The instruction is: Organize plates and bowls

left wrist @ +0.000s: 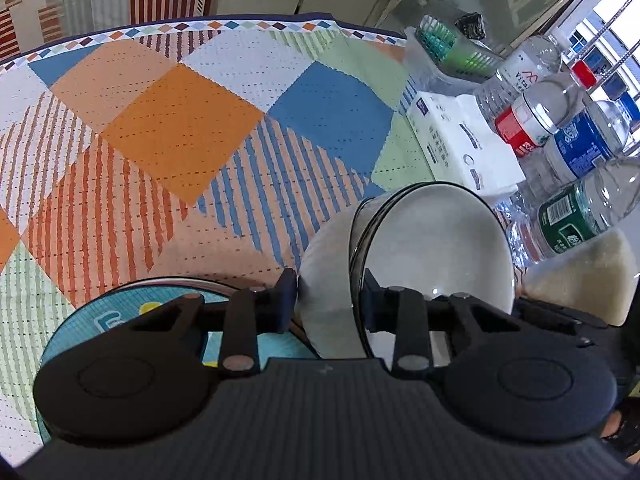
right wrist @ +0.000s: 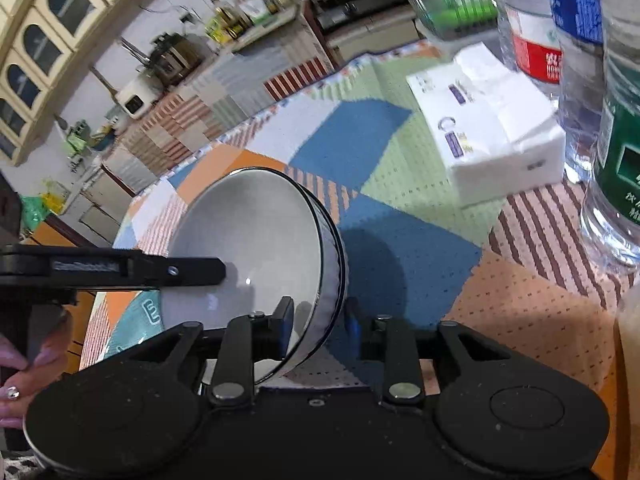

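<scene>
A white bowl (left wrist: 432, 248) with a thin dark rim is held tilted above the tablecloth. My left gripper (left wrist: 330, 300) is shut on its rim, one finger outside the wall and one inside. The same bowl (right wrist: 248, 240) shows in the right wrist view, where my right gripper (right wrist: 320, 320) is shut on the opposite side of its rim. The left gripper's finger (right wrist: 180, 270) reaches into the bowl there. A teal patterned plate (left wrist: 120, 316) lies on the cloth under the left gripper, and its edge (right wrist: 136, 320) shows below the bowl.
A tissue pack (left wrist: 464, 140) (right wrist: 492, 128) lies on the patchwork tablecloth (left wrist: 180, 128). Several water bottles (left wrist: 568, 132) (right wrist: 616, 140) stand at the right. A clear container with green contents (left wrist: 448, 44) sits at the far right corner. A beige sponge-like block (left wrist: 580, 272) is beside the bowl.
</scene>
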The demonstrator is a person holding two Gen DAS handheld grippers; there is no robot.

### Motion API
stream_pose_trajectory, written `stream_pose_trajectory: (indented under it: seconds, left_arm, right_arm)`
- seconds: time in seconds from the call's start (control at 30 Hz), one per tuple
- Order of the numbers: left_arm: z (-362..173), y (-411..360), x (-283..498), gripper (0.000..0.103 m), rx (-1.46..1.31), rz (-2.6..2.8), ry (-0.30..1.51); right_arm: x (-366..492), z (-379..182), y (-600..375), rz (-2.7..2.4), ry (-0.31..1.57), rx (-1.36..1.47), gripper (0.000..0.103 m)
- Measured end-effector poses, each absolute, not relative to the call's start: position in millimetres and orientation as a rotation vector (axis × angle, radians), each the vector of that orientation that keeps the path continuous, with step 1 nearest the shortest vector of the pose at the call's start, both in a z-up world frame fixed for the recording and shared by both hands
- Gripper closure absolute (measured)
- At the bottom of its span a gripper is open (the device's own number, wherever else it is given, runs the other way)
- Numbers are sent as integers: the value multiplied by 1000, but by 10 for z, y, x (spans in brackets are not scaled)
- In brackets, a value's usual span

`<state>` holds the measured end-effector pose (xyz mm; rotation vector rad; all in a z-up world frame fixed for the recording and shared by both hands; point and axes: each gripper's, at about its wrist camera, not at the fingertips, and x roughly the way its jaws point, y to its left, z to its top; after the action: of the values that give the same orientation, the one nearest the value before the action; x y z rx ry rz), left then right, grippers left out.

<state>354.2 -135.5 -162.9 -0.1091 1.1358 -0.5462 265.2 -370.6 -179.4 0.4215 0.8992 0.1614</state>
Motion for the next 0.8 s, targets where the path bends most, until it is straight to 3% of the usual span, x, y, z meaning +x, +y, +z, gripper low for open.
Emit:
stream_pose_trajectory:
  seconds: [0.3,0.37,0.4,0.8]
  left_arm:
    - [-1679,-1379,3586,72,-127,-569,1169]
    - [-1678,-1394,3598,72,-125,-571,1176]
    - [-1675,-1404,3606,72,-121,-571,1177]
    - [-1719,-1337,3670,71,-168,-577,1179]
  right_arm:
    - [2186,-1670,-3677,271,763,306,32]
    - [2099,-1658,-3659,285,763,263,14]
    - [2073,-1666,-3634,298,776,226,11]
    - [2299,-2067,-3335,329,792,74,11]
